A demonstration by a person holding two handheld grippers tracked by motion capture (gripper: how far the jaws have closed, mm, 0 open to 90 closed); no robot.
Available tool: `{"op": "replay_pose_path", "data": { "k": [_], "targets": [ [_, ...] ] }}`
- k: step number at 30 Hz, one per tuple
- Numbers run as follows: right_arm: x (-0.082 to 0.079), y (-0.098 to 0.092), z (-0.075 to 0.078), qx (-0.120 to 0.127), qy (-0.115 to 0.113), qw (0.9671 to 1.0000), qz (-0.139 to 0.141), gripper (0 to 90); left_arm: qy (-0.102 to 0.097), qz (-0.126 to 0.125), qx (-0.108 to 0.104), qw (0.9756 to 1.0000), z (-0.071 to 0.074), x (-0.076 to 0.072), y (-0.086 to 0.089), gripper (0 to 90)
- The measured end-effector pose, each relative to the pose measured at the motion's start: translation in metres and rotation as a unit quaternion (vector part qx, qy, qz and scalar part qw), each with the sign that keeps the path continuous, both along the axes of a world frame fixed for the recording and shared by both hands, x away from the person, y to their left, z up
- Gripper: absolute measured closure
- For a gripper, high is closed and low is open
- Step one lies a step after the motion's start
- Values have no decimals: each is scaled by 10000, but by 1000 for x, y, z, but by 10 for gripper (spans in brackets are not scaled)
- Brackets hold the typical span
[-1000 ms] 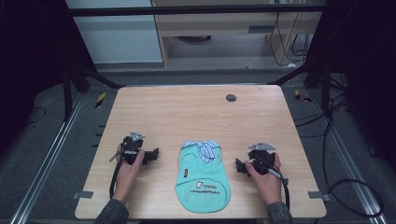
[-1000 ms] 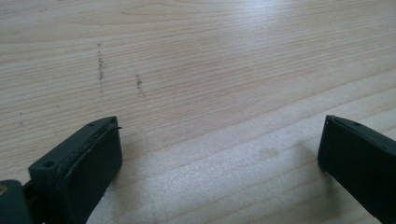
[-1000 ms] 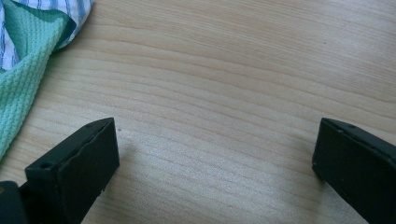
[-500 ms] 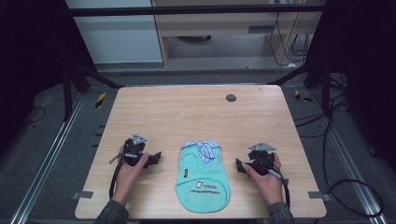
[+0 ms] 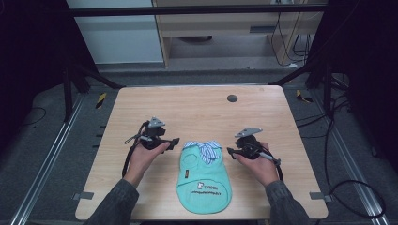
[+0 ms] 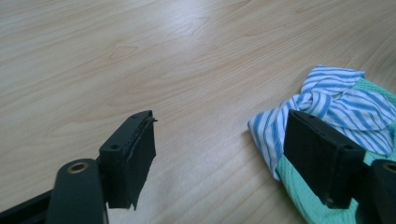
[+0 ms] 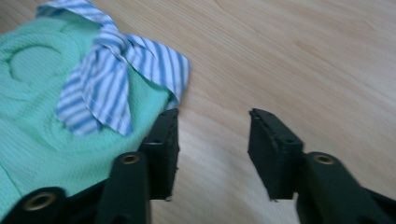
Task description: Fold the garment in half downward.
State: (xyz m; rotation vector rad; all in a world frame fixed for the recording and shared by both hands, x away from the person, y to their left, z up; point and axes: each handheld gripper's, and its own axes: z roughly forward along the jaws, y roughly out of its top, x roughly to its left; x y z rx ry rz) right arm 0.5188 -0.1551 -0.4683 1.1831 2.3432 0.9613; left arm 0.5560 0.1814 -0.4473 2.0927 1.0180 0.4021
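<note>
- Left hand (image 5: 143,157) comes in from the bottom, wrapped around the left gripper (image 5: 174,142), forearm angled up and slightly right.
- Left gripper points to the right, grey plate on top; in the left gripper view (image 6: 219,154) its jaws stand wide apart, nothing between them.
- Right hand (image 5: 258,164) holds the right gripper (image 5: 230,151), which points left.
- In the right gripper view (image 7: 212,149) the jaws are parted, holding nothing.
- Both sleeves are dark grey, and a cable trails off each gripper.
</note>
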Motion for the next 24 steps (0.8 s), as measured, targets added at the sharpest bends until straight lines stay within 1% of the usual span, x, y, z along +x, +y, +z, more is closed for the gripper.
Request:
{"op": "replay_pose_path", "data": {
  "k": [1,2,3,4,5,7,8,9,10,11,12,14,16,17,19,21,23,24],
  "targets": [
    [3,3,1,-10,9,10000,70,597,-53,-28,74,10000,1,3,-4,263],
    [7,7,2,24,55,9999,141,621,-111,-59,118,9999,2,5,-8,304],
    [11,10,3,32,83,9997,212,664,-84,-103,161,9998,2,8,-12,327],
    [15,13,4,13,93,9996,282,692,-25,-147,160,9998,2,11,-17,339],
    [20,16,4,-6,73,9993,367,705,24,-208,208,9996,1,14,-20,367],
    [26,20,5,-22,88,9991,426,754,80,-233,231,9994,-1,16,-26,384],
    [29,22,6,-30,79,9990,429,772,80,-233,231,9994,-1,16,-26,419],
    [29,22,6,-30,79,9990,429,772,87,-260,234,9993,-3,18,-29,419],
    [35,25,7,23,123,9990,440,811,100,-242,215,9994,-5,20,-32,450],
    [36,27,7,64,137,9989,437,821,103,-254,239,9993,-5,21,-34,464],
    [37,28,8,27,103,9989,454,829,112,-265,279,9992,-6,21,-35,474],
    [40,31,7,-12,131,9988,467,840,133,-241,296,9992,-5,22,-38,496],
    [43,34,6,-17,209,9990,406,841,136,-265,419,9987,-4,23,-40,526],
    [45,35,5,3,228,9989,413,840,178,-275,426,9986,-4,24,-41,530],
    [47,38,4,-36,249,9989,399,836,233,-296,445,9983,-4,24,-42,535],
    [48,41,4,-11,248,9989,391,824,238,-336,459,9981,-4,24,-44,549],
    [49,42,3,-37,246,9988,427,819,232,-358,494,9979,-5,23,-46,546],
    [51,42,1,-31,273,9988,410,809,247,-384,568,9973,-8,23,-48,536]
  ]
}}
